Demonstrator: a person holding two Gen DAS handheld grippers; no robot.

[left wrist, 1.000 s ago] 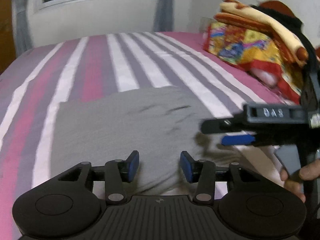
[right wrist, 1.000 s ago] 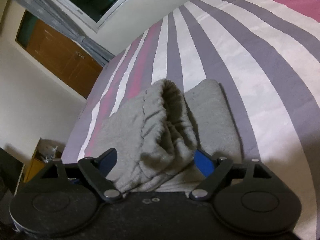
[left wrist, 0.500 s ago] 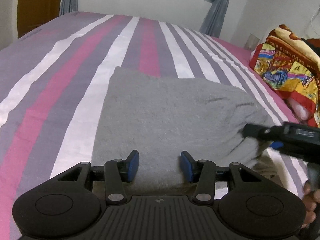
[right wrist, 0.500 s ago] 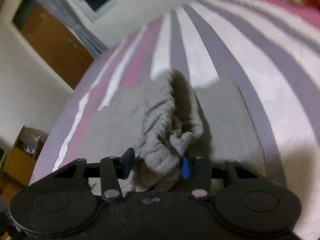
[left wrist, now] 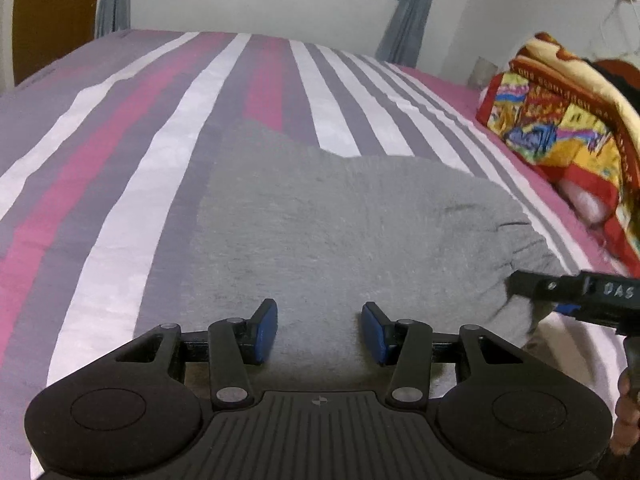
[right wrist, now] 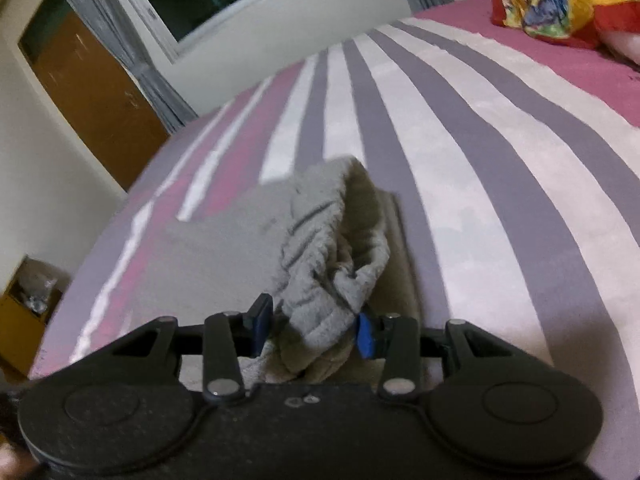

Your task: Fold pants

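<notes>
Your right gripper (right wrist: 316,330) pinches the bunched waistband of the grey pants (left wrist: 340,232) to pull it over; your left gripper (left wrist: 319,332) waits open at the bottom of the frame.

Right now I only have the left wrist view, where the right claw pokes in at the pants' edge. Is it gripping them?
Observer: Yes. In the right wrist view the jaws of the right claw have just closed in, then eased slightly, with the bunched waistband of the pants between them.
Operator: Is it lifted?
Observer: It stands up off the flat layer beneath.
Operator: Anything left of the bed?
Observer: A yellow box.
</notes>
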